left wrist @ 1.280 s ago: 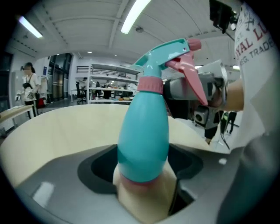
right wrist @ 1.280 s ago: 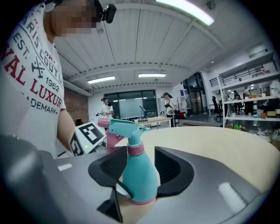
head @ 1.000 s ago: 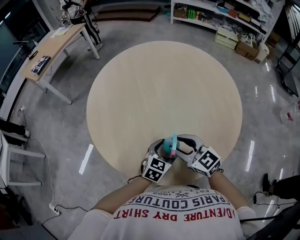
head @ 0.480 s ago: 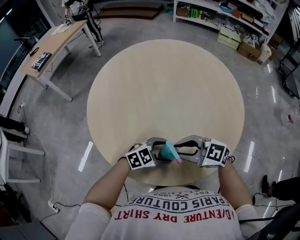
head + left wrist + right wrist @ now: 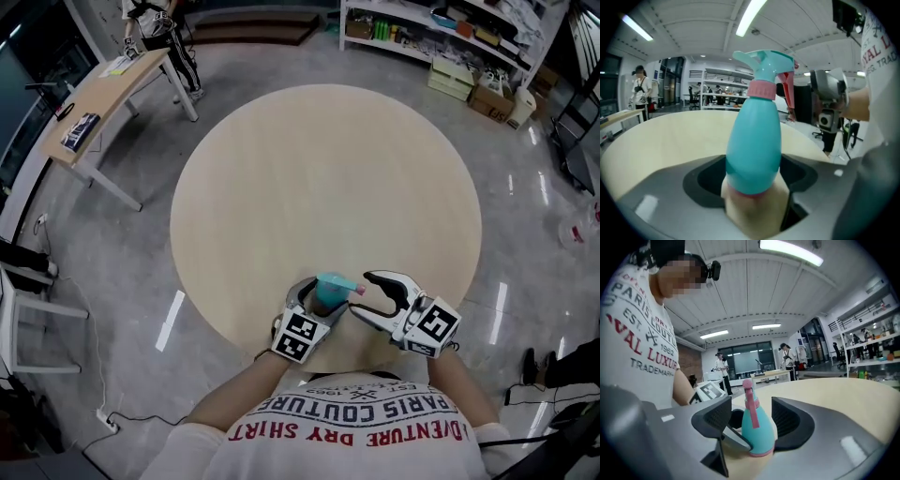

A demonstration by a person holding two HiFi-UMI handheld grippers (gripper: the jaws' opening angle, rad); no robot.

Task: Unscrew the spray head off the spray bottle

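A teal spray bottle (image 5: 327, 291) with a pink collar (image 5: 761, 89), teal spray head (image 5: 764, 63) and pink trigger is held near the round table's (image 5: 319, 178) front edge. My left gripper (image 5: 322, 298) is shut on the bottle's lower body (image 5: 754, 140), which fills the left gripper view. My right gripper (image 5: 364, 298) is just right of the spray head (image 5: 340, 282) and its jaws are opening wide. In the right gripper view the bottle (image 5: 757, 425) stands between the two spread pads, and neither pad presses on it.
A wooden desk (image 5: 103, 89) stands at the back left and stocked shelves (image 5: 450, 37) at the back right. A white chair (image 5: 23, 309) is on the floor at the left. People stand far off in the room.
The bottle has swung from tilted toward me to nearly upright in the left gripper. The right gripper's jaws have spread apart and come off the spray head. Both hands moved closer together.
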